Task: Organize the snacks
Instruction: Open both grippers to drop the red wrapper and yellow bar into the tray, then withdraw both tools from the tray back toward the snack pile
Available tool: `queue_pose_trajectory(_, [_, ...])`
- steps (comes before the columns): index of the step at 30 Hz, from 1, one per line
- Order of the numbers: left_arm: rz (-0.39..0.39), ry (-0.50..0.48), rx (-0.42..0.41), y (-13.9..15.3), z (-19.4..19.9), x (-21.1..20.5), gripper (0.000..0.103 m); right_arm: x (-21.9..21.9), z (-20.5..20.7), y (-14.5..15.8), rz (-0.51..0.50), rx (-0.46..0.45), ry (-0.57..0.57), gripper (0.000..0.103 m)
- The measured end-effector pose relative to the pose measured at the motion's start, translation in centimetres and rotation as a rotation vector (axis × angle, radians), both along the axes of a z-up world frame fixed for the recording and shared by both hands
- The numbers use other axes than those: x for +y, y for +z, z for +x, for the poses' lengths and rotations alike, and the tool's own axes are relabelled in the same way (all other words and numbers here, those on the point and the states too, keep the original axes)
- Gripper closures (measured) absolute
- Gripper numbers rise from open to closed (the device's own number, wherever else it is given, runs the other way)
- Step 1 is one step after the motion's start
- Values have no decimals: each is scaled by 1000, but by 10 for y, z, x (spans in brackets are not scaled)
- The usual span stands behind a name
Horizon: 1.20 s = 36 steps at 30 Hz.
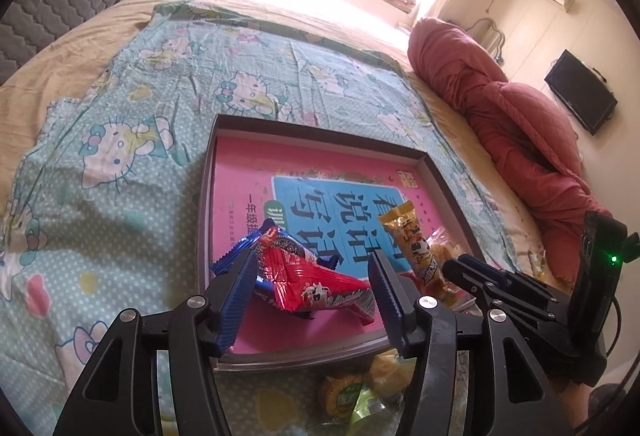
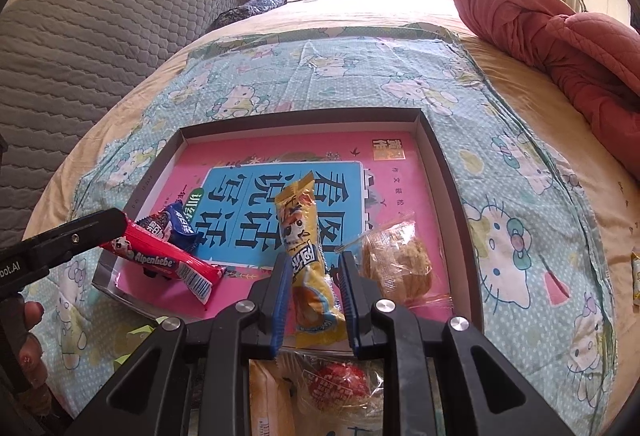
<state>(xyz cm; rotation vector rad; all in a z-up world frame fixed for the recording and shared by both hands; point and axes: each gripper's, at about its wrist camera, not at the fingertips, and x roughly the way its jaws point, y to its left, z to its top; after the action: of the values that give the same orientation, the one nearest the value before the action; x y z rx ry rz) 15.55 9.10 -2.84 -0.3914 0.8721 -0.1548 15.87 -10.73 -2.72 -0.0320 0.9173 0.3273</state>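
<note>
Left wrist view: left gripper (image 1: 312, 276) fingers spread apart, red Alpenliebe pack (image 1: 316, 278) lying between them, pads not pressing it, released. Pack rests in the shallow tray (image 1: 206, 172) on the bed (image 1: 100, 140), on top of a blue snack pack (image 1: 230, 260) at the tray's near left. Tray floor is covered by a pink book (image 1: 248, 172). Yellow stick snack (image 1: 416, 236) lies right of the red pack; right gripper (image 1: 472, 276) reaches in from the right. More wrapped snacks (image 1: 344, 392) lie on the bed just near of the tray.

Right wrist view: right gripper (image 2: 314, 288) fingers clenched on the yellow stick snack (image 2: 308, 240), near end of it between the pads, far end on the book. Clear-wrapped cake (image 2: 396, 264) sits just right of it in the tray (image 2: 444, 172). Red pack (image 2: 160, 256) and blue pack (image 2: 182, 226) at tray's near left, the left gripper's finger (image 2: 80, 232) beside them.
</note>
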Motion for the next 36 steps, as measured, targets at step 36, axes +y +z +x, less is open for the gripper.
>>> queue_pose_trajectory(36, [79,46,-130,69,-60,-3,33,-21,-43,62,82,-116,16,63])
